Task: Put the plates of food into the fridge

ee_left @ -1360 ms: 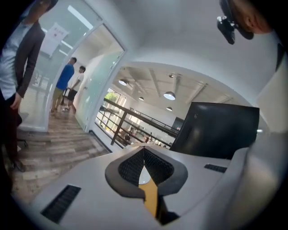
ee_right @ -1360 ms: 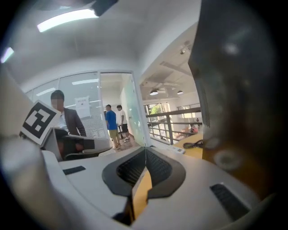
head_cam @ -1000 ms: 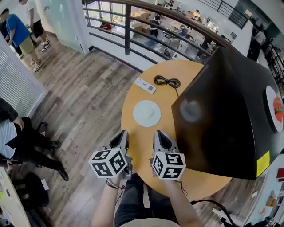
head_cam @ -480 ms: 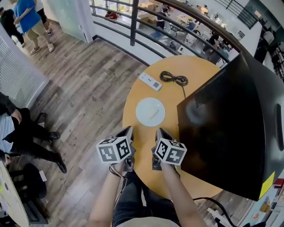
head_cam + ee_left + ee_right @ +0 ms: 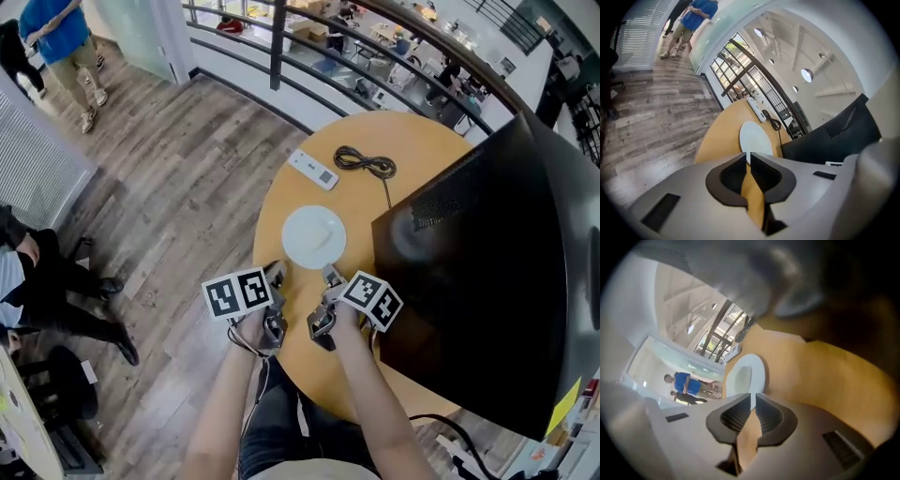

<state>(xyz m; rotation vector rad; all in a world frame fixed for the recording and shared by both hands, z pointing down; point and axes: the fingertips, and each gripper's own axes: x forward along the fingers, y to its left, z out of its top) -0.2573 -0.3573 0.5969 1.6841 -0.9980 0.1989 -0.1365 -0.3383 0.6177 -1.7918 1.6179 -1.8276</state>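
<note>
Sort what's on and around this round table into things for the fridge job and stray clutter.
For the job: white plate; black fridge.
Just lying about: white remote; coiled black cable.

The right gripper (image 5: 753, 397) is being held with its jaws almost together, only a slit showing between them and nothing in it. A white plate (image 5: 746, 376) is being seen just beyond the tips, lying on the yellow table (image 5: 825, 376). Farther off, a cable (image 5: 749, 327), a railing (image 5: 717, 336) and a person (image 5: 686, 383) in blue are being shown.
</note>
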